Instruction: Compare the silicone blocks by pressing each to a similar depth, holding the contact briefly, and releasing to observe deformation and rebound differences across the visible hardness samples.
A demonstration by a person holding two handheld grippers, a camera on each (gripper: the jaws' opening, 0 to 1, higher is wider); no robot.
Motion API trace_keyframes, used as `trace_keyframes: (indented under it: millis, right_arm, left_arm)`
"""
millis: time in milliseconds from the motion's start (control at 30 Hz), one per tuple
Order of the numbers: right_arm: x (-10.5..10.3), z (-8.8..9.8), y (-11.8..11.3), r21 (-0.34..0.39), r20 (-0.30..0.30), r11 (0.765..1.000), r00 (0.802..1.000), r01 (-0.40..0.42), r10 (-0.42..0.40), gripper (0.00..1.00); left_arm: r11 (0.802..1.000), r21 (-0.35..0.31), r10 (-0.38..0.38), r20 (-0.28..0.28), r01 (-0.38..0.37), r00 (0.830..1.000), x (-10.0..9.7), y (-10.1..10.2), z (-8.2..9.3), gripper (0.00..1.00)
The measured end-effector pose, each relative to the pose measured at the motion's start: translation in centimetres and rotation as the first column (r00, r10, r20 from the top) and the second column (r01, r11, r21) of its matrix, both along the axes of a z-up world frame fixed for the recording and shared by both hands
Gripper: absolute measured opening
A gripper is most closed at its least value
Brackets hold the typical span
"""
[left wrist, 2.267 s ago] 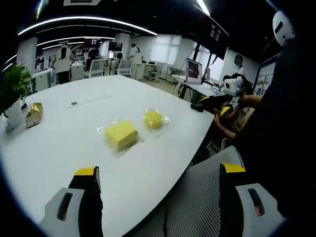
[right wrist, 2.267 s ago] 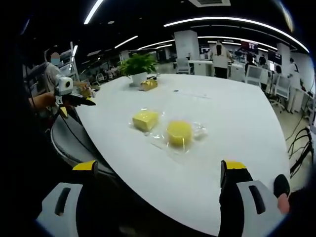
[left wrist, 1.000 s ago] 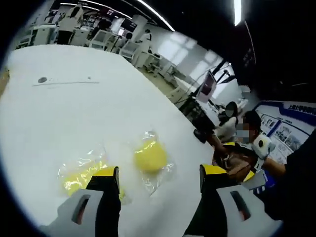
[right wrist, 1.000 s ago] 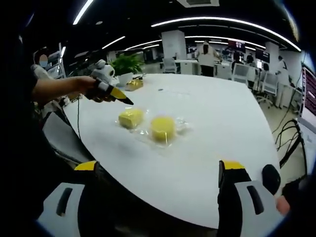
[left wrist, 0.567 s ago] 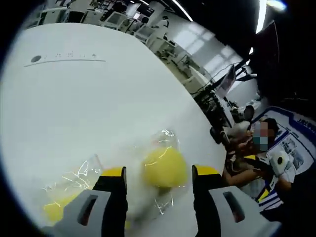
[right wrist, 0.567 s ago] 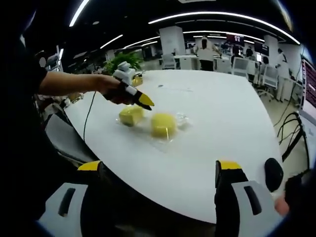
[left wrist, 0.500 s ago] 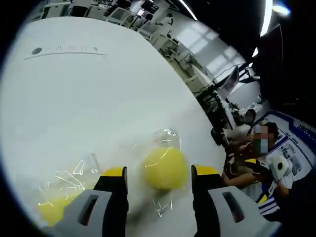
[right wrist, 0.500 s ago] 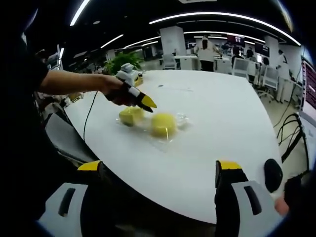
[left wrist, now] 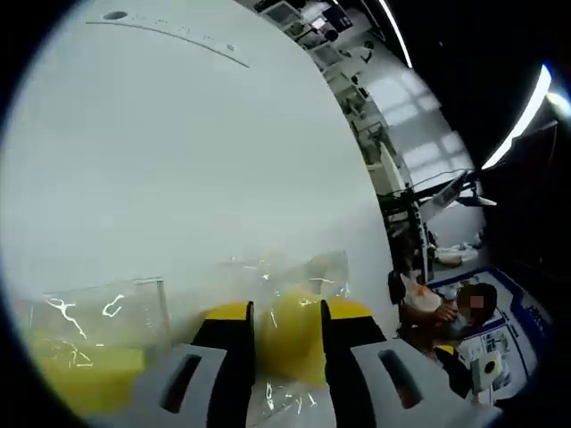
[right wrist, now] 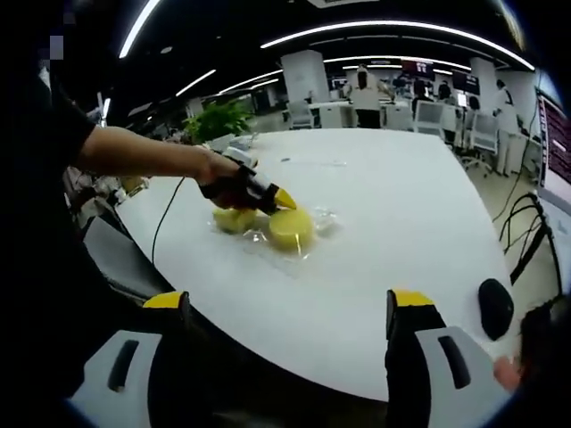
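On the white table (right wrist: 401, 223) lie two yellow silicone samples, each in a clear, creased plastic wrapper. The round yellow block (left wrist: 290, 334) sits between the yellow-tipped jaws of the left gripper (left wrist: 287, 323), which stand narrowed close on either side of it; whether they actually squeeze it cannot be told. Seen from the right gripper view, that left gripper (right wrist: 268, 198), held in a person's hand (right wrist: 223, 183), meets the round yellow block (right wrist: 291, 228) at its upper left edge. The rectangular yellow block (right wrist: 234, 219) lies just beside it, nearer the table edge. The right gripper (right wrist: 287, 308) hangs spread wide, well apart from both. A potted plant (right wrist: 219, 120) stands at the far side.
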State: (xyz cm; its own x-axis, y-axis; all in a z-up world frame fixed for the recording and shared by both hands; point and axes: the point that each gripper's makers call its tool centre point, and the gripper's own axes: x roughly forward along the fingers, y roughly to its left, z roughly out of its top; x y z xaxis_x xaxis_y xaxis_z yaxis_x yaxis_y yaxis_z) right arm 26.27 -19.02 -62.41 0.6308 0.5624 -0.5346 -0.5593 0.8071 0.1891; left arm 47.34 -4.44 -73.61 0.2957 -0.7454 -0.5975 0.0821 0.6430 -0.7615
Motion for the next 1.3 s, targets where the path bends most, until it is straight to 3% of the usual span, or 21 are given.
trace_keyframes:
  millis: [67, 133, 200, 367, 500, 567, 600, 667, 700, 900, 967, 1033, 1067, 1167, 1233, 1267, 1300]
  right_arm:
    - [-0.1, -0.1, 0.0, -0.006, -0.002, 1.000, 1.000, -0.005, 0.005, 0.83]
    - [-0.2, -0.1, -0.1, -0.012, -0.003, 1.000, 1.000, -0.008, 0.008, 0.83]
    - [-0.4, -0.2, -0.2, -0.015, -0.005, 1.000, 1.000, -0.008, 0.008, 0.82]
    - [-0.6, -0.4, -0.4, -0.011, -0.013, 1.000, 1.000, -0.001, 0.001, 0.81]
    - [-0.8, -0.5, -0.1, -0.013, -0.015, 1.000, 1.000, -0.011, 0.011, 0.79]
    - [-0.8, -0.4, 0.0, -0.009, -0.013, 1.000, 1.000, -0.012, 0.012, 0.79]
    - [-0.7, -0.4, 0.0, -0.005, -0.012, 1.000, 1.000, -0.013, 0.013, 0.78]
    - [-0.6, -0.3, 0.1, -0.003, -0.008, 1.000, 1.000, -0.015, 0.015, 0.78]
    - [-0.4, -0.3, 0.2, -0.004, -0.006, 1.000, 1.000, -0.018, 0.018, 0.78]
    - [0.3, 0.1, 1.1, -0.008, 0.009, 0.998, 0.998, -0.059, 0.059, 0.76]
    - [0.4, 0.3, 1.6, -0.006, 0.018, 0.997, 0.997, -0.078, 0.078, 0.76]
    - [0.5, 0.5, 2.1, -0.003, 0.024, 0.995, 0.995, -0.097, 0.097, 0.76]
    - [0.5, 0.6, 2.4, -0.003, 0.027, 0.994, 0.994, -0.107, 0.107, 0.76]
    - [0.8, 0.6, 3.4, -0.010, 0.037, 0.990, 0.989, -0.143, 0.143, 0.75]
    - [0.9, 0.7, 4.2, -0.010, 0.046, 0.986, 0.985, -0.167, 0.168, 0.75]
    - [0.9, 0.8, 4.5, -0.011, 0.051, 0.984, 0.983, -0.176, 0.176, 0.75]
    - [1.0, 1.0, 5.0, -0.010, 0.058, 0.982, 0.980, -0.191, 0.191, 0.75]
  left_arm:
    - [0.999, 0.020, 0.038, 0.041, -0.038, 0.998, 1.0, 0.2, -0.4, 0.23]
    - [0.998, 0.020, 0.059, 0.018, -0.060, 0.998, 1.1, 0.2, -0.6, 0.19]
    - [0.997, 0.034, 0.065, 0.045, -0.067, 0.997, 1.4, 0.5, -0.8, 0.13]
    - [0.996, -0.022, 0.090, 0.048, -0.089, 0.995, 1.0, 0.2, 0.0, 0.04]
    - [0.998, -0.041, 0.046, 0.144, -0.041, 0.989, 0.4, -0.2, 1.1, 0.00]
    - [0.999, -0.042, 0.001, 0.227, 0.008, 0.974, 0.0, -0.6, 2.3, 0.00]
    - [0.997, -0.052, -0.032, 0.291, 0.049, 0.956, -0.4, -1.0, 3.5, 0.00]
    - [0.992, -0.065, -0.080, 0.357, 0.110, 0.931, -1.4, -1.5, 5.3, 0.00]
    - [0.990, -0.076, -0.086, 0.357, 0.120, 0.930, -1.7, -1.5, 5.8, 0.00]
    - [0.970, -0.082, -0.162, 0.488, 0.231, 0.858, -2.9, -1.0, 8.8, 0.00]
    - [0.966, -0.089, -0.167, 0.512, 0.245, 0.843, -3.6, -0.8, 10.2, 0.00]
    - [0.957, -0.081, -0.187, 0.561, 0.278, 0.806, -4.4, -0.7, 11.9, 0.00]
    - [0.956, -0.075, -0.194, 0.569, 0.285, 0.799, -4.8, -0.6, 12.4, 0.00]
    - [0.937, -0.027, -0.246, 0.655, 0.347, 0.715, -5.6, 0.3, 14.7, 0.00]
    - [0.945, -0.043, -0.219, 0.657, 0.325, 0.721, -5.7, 1.0, 15.8, 0.00]
    - [0.951, -0.071, -0.185, 0.651, 0.302, 0.736, -5.7, 1.5, 16.8, 0.00]
    - [0.951, -0.076, -0.179, 0.658, 0.301, 0.732, -5.7, 2.0, 17.5, 0.00]
